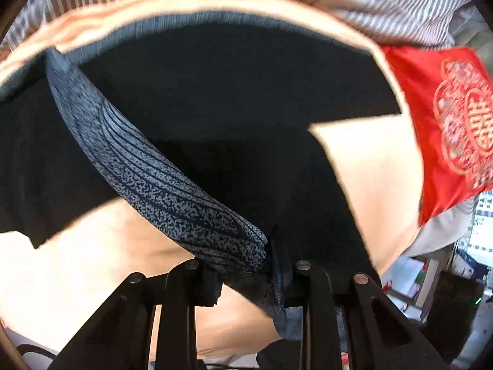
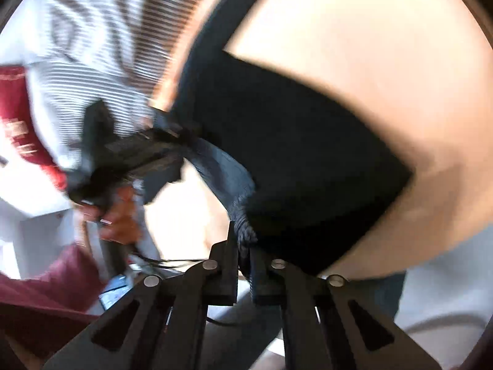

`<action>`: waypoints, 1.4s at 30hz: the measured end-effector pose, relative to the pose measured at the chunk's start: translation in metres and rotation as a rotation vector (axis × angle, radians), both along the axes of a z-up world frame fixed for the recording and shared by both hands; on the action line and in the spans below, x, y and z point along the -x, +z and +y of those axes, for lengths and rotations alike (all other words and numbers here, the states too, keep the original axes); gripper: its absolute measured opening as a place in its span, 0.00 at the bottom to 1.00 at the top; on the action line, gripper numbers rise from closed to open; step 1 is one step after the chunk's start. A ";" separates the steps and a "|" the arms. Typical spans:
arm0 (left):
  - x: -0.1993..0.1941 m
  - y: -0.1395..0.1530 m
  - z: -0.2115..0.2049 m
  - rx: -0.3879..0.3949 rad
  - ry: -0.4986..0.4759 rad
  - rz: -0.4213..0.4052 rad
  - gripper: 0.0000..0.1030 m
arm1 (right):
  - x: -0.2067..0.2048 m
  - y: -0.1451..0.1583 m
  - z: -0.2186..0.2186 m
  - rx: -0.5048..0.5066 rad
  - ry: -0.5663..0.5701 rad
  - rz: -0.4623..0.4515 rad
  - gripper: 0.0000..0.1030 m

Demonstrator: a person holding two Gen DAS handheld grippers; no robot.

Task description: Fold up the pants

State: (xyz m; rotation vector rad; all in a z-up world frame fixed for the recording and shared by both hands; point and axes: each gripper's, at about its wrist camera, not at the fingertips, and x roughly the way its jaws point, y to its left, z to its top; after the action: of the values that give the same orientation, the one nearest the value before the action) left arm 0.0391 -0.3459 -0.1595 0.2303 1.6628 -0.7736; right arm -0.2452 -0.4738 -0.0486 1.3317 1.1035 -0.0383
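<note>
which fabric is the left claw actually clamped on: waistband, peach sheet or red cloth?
The speckled grey waistband of the black pants; it runs into the left claw. Peach sheet lies underneath, red cloth far off.

Your pants point(image 1: 215, 86) are matt black cloth; the waistband point(image 1: 148, 172), running from ten o'clock toward six in the left view, is a rougher, speckled grey knit with ribbed lines. The sheet point(image 1: 379, 178) beneath looks like smooth, pale peach fabric. At three o'clock a red cloth point(image 1: 431, 117) shines like satin, embroidered. Your left claw point(image 1: 249, 280) and right claw point(image 2: 245, 265) are matt black plastic with dull metal pins.
</note>
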 end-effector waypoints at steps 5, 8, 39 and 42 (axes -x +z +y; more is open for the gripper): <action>-0.034 0.031 -0.016 0.071 0.102 -0.030 0.26 | -0.042 0.028 -0.070 0.037 -0.016 -0.118 0.03; -0.060 0.037 -0.038 0.090 0.121 -0.075 0.26 | -0.076 0.034 -0.114 0.093 0.009 -0.147 0.03; -0.122 -0.012 -0.005 -0.329 0.150 -0.314 0.69 | -0.202 -0.042 -0.231 0.666 0.063 0.455 0.45; -0.141 0.000 0.003 -0.298 0.201 -0.330 0.69 | -0.193 -0.003 -0.219 0.751 -0.016 0.365 0.45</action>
State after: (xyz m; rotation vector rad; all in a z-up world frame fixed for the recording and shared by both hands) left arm 0.1797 -0.3425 -0.1594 0.3724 1.4527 -0.3142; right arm -0.0521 -0.6923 -0.0516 0.6619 1.2116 -0.6659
